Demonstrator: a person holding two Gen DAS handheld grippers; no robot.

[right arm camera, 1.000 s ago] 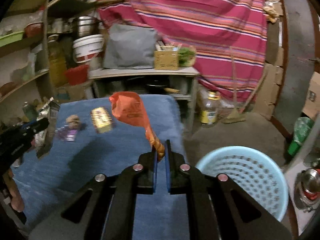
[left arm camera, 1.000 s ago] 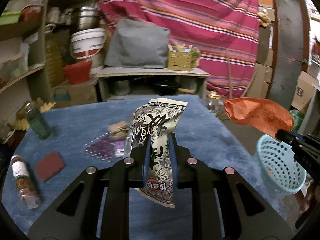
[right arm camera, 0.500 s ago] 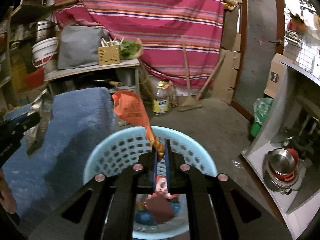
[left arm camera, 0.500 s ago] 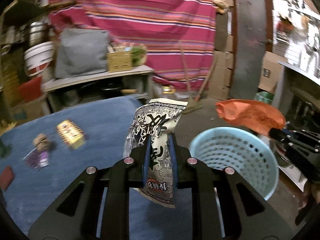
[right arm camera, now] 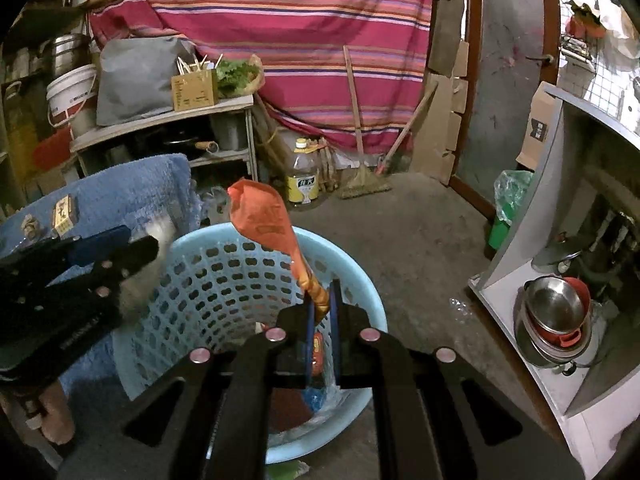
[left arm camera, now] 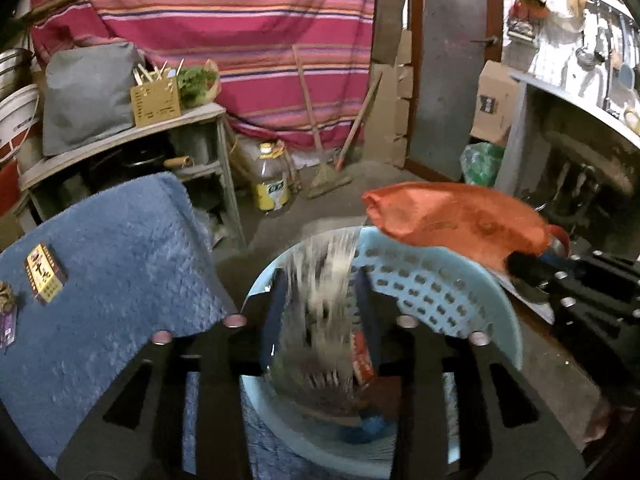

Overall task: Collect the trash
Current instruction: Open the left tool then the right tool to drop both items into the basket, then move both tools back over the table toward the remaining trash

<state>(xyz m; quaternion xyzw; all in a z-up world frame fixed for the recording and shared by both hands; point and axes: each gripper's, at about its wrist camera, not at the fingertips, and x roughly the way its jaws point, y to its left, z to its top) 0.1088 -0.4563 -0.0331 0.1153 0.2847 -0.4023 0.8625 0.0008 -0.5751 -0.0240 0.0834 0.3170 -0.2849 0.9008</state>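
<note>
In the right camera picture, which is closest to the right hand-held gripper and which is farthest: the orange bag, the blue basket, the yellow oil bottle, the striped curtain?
1. Orange bag: pinched in the right hand-held gripper.
2. Blue basket: directly below it.
3. Yellow oil bottle: on the floor beyond the basket.
4. Striped curtain: hanging at the back.

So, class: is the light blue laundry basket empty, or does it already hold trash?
It holds trash. Through the light blue laundry basket, red and blue wrappers lie on its bottom.
</note>
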